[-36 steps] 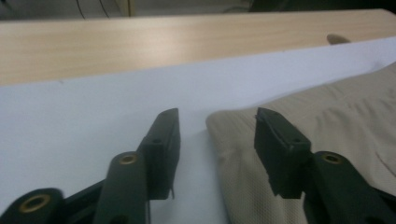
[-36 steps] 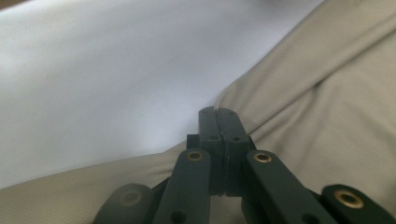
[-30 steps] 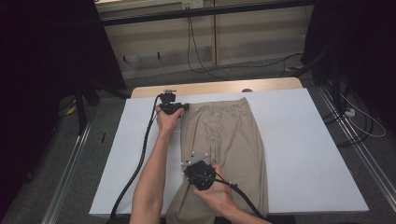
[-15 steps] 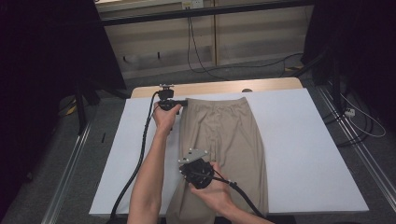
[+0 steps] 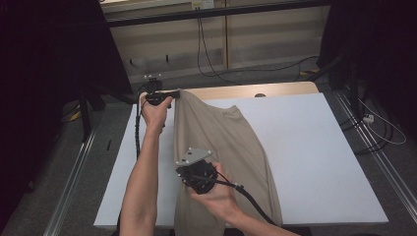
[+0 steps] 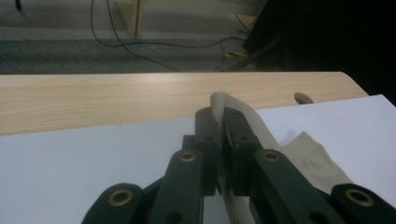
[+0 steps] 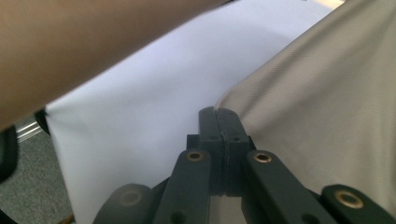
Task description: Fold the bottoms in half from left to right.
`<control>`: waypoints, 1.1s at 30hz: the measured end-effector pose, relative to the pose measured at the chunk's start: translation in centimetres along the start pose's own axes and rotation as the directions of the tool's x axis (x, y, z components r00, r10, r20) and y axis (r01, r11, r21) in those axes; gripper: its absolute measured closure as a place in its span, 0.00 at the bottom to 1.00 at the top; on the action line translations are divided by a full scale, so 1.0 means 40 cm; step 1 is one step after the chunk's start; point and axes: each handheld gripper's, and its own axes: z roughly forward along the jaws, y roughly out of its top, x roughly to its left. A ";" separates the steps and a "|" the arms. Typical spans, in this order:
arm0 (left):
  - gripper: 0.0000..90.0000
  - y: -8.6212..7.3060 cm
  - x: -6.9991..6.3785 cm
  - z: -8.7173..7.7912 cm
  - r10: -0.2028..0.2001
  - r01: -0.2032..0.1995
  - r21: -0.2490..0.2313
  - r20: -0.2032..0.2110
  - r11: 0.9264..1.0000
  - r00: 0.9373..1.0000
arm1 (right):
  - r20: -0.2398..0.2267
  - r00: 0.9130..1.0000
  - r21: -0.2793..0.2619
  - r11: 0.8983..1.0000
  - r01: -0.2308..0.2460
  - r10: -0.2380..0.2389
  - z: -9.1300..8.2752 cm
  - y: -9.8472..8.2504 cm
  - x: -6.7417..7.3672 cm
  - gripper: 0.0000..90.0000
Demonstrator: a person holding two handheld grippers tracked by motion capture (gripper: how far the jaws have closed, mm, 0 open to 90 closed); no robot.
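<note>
Lab-like recording bay: black curtains point(image 5: 54, 73), floor rails point(image 5: 74, 172), loose cables point(image 5: 211, 59), white-topped table point(image 5: 319, 162).

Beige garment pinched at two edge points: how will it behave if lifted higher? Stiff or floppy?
Likely floppy: the beige garment drapes in a slack fold from the left claw, which pinches its far corner. Probably light: the thin edge is held by the shut right claw. It will likely sag between both grips and drag across the white sheet.

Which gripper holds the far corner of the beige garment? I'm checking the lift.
The left gripper, at the table's far edge, is clamped on the beige garment; the right gripper grips its near left edge.
</note>
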 end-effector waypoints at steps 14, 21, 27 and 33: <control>0.95 0.068 0.053 -0.146 -0.005 0.000 -0.055 -0.093 0.998 0.996 | -0.087 0.996 -0.044 0.999 -0.004 0.000 -0.003 0.105 0.021 1.00; 0.95 0.056 0.014 -0.086 0.003 -0.006 -0.037 -0.065 0.999 0.998 | -0.125 0.991 -0.015 0.998 -0.058 0.056 -0.023 0.086 -0.058 1.00; 0.95 0.056 -0.027 -0.044 -0.009 0.008 -0.038 -0.041 0.999 0.999 | -0.122 0.990 -0.027 0.997 -0.079 0.075 -0.070 0.072 -0.103 1.00; 0.95 0.044 -0.057 -0.012 0.026 -0.026 -0.005 -0.049 1.000 0.998 | -0.103 0.990 -0.040 0.994 -0.103 0.099 -0.095 0.026 -0.116 1.00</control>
